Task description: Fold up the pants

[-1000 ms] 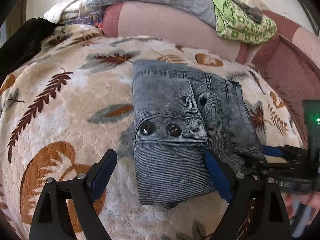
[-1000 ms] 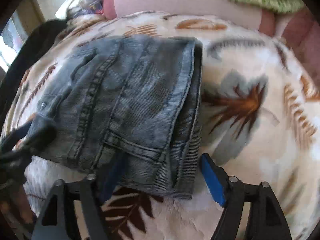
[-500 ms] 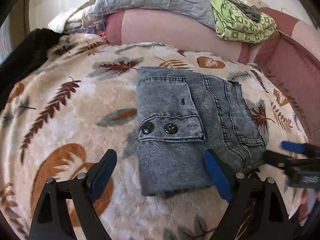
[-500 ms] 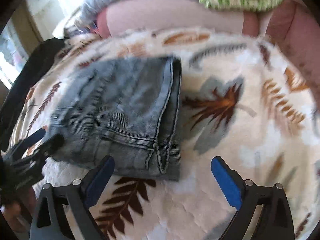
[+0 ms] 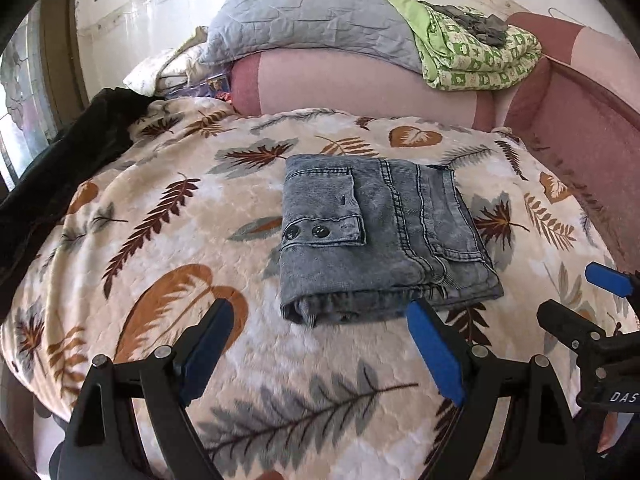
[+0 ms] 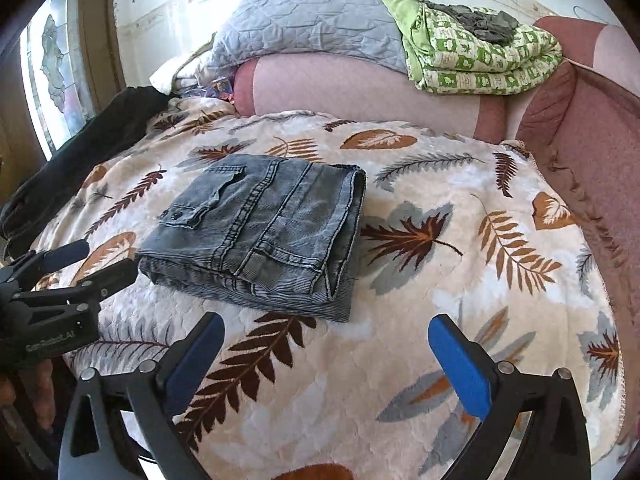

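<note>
The left wrist view looks down on the pocket flap of the folded pants [image 5: 380, 236], where two dark buttons [image 5: 305, 233] sit side by side; the right wrist view shows the same bundle [image 6: 260, 228] from its other side, with the rolled fold edge facing right and only one button clearly readable. There is one pair of pants, grey denim, folded into a compact rectangle and lying near the middle of the leaf-print blanket [image 5: 160, 216], touched by neither tool. The left gripper [image 5: 320, 348] hangs just short of the bundle's near edge, its two blue-padded fingers spread wide and holding nothing; the right gripper [image 6: 324, 356] is likewise wide apart and empty, over bare blanket [image 6: 460, 280] beside the pants. Each camera catches the other tool at its frame edge (the right gripper [image 5: 576, 304] at the left view's right side, the left gripper [image 6: 86, 264] at the right view's left side). Behind the blanket runs a pink sofa back [image 5: 360, 88] carrying one grey quilt [image 5: 312, 20] and one green patterned blanket [image 5: 476, 56]; a black garment [image 5: 68, 156] lies at the far left. Nothing covers the pants.
</note>
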### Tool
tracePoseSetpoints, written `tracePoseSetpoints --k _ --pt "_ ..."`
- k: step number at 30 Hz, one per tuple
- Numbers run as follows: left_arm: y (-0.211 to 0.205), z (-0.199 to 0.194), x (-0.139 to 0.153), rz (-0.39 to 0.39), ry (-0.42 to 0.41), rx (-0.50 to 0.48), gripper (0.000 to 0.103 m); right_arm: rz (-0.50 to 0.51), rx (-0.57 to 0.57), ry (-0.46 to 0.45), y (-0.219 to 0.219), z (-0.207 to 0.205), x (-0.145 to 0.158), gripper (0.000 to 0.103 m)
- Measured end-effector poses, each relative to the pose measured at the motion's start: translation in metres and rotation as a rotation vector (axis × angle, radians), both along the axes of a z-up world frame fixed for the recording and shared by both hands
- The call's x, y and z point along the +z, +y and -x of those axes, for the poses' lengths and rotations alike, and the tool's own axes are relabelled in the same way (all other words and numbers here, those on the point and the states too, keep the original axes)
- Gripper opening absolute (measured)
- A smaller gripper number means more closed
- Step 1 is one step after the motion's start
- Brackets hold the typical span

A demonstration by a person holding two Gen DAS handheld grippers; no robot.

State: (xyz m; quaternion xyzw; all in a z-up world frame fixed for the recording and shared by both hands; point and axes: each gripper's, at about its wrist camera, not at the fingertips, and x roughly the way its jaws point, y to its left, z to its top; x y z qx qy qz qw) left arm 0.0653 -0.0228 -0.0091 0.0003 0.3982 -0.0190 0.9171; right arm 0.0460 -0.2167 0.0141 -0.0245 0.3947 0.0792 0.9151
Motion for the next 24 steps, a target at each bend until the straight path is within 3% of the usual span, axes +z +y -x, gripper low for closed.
tracePoseSetpoints --k 8,18,24 --pt "-0.005 0.011 0.013 -0.025 -0.014 0.021 0.089 0.02 0.018 -0.018 -0.001 0.01 0.011 0.103" --pt "-0.008 0.012 0.023 0.001 -0.016 0.009 0.089 0.062 0.025 -0.016 0.001 0.009 0.021 0.103" --pt "-0.009 0.009 0.025 -0.048 -0.023 0.033 0.089 0.065 0.023 -0.019 0.003 0.007 0.03 0.103"
